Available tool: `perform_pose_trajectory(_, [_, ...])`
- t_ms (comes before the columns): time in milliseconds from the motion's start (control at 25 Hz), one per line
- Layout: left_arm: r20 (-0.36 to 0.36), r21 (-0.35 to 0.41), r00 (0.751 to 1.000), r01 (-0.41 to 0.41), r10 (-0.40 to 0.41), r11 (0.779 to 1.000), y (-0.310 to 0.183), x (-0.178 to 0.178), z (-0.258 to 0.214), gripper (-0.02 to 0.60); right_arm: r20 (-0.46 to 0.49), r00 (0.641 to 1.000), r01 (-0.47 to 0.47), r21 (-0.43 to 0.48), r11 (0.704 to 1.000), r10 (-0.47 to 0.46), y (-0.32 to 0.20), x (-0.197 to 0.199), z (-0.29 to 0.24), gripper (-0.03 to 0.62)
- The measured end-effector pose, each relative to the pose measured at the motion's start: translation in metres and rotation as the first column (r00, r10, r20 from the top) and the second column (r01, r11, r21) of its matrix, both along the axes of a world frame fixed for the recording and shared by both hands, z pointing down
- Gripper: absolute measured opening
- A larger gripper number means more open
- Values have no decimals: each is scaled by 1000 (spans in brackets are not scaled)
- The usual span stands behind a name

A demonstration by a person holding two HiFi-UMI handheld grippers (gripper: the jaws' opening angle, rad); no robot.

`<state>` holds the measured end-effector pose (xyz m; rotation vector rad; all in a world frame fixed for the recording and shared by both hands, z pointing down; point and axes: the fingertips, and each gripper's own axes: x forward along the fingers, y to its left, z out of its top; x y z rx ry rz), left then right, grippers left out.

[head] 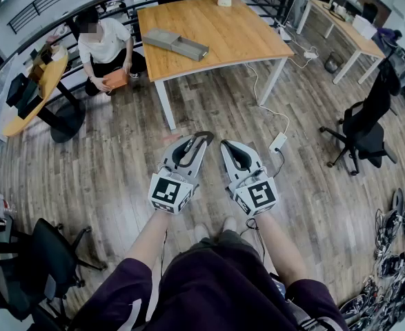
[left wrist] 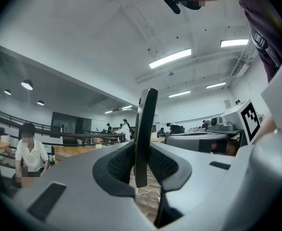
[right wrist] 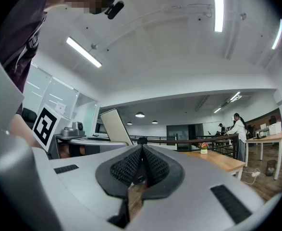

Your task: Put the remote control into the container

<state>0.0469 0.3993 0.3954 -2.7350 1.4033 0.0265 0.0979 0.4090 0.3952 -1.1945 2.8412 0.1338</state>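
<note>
I see the remote control [left wrist: 145,134], a slim dark slab, pinched edge-on and upright between the jaws of the left gripper [head: 192,150], with its far end poking out past the jaw tips. The container [head: 175,44] is a long grey box lying flat on the wooden table [head: 223,26]. It sits between 11 and 12 o'clock from the remote, well apart, and its right-hand half looks open.

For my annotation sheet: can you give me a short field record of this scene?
left tongs: shut on the remote control, which stands upright between the jaws
right tongs: shut, empty
container: grey, on the wooden table, across the floor from the person
task state: remote control not yet in container
</note>
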Motion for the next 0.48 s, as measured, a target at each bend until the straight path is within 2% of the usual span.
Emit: perform_pose_trajectory(480, [-6, -21, 1000, 18, -19, 1000, -55, -25, 16, 84, -6, 1000, 3, -19, 1000, -3, -57, -20, 15, 18])
